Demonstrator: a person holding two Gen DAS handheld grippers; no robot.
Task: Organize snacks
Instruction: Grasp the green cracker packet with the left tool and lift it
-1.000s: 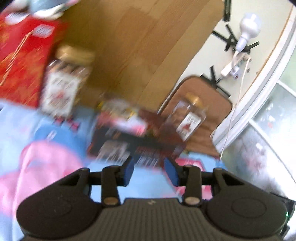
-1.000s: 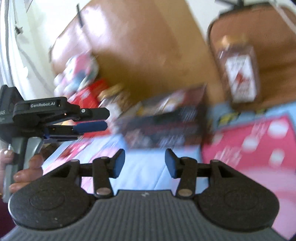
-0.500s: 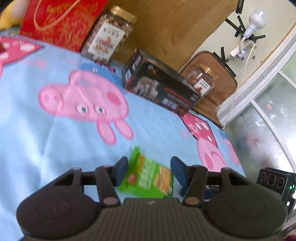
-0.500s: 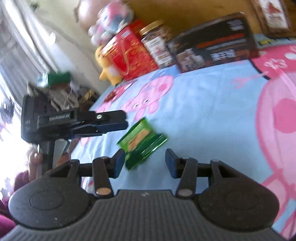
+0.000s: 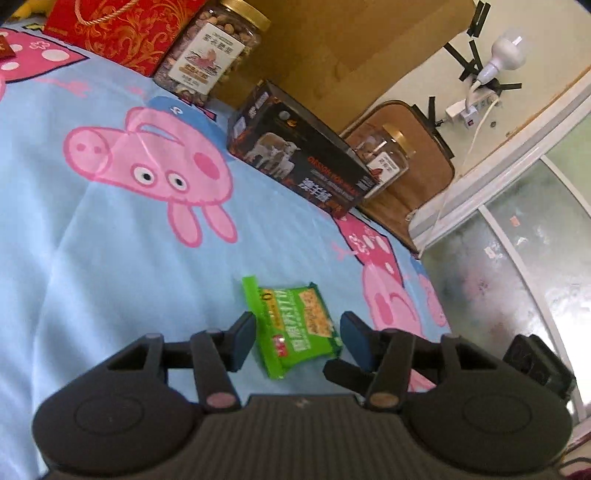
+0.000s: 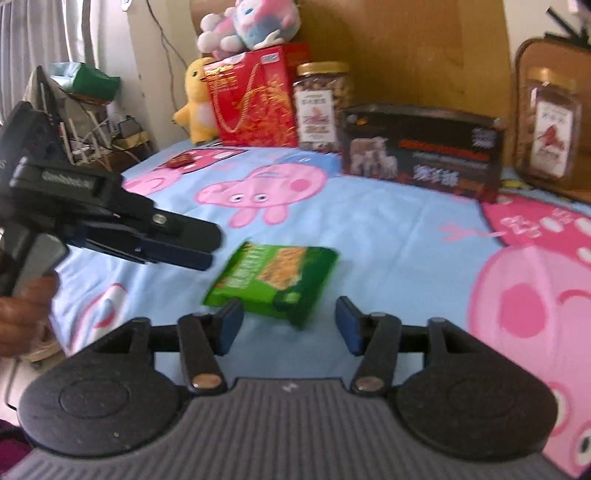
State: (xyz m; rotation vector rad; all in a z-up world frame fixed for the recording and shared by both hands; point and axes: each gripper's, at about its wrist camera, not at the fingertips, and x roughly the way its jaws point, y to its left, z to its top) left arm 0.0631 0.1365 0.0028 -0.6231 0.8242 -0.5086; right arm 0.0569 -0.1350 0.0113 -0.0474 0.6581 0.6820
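Observation:
A green snack packet (image 5: 295, 325) lies flat on the blue pig-print sheet (image 5: 92, 240). It also shows in the right wrist view (image 6: 273, 280). My left gripper (image 5: 299, 341) is open and empty, its fingers either side of the packet's near end, just above it. The left gripper also shows in the right wrist view (image 6: 177, 247), left of the packet. My right gripper (image 6: 288, 325) is open and empty, just short of the packet. A dark snack box (image 6: 421, 155), two nut jars (image 6: 321, 107) (image 6: 550, 136) and a red gift bag (image 6: 255, 96) stand along the back.
A cardboard panel (image 6: 406, 55) backs the row. Plush toys (image 6: 251, 22) sit on the red bag, and a yellow plush (image 6: 195, 99) stands beside it. A small red packet (image 6: 181, 160) lies at the far left. A glass door (image 5: 517, 258) is at the right.
Both grippers have swung down from facing the back row to the sheet and closed in on the green packet. Both stay open.

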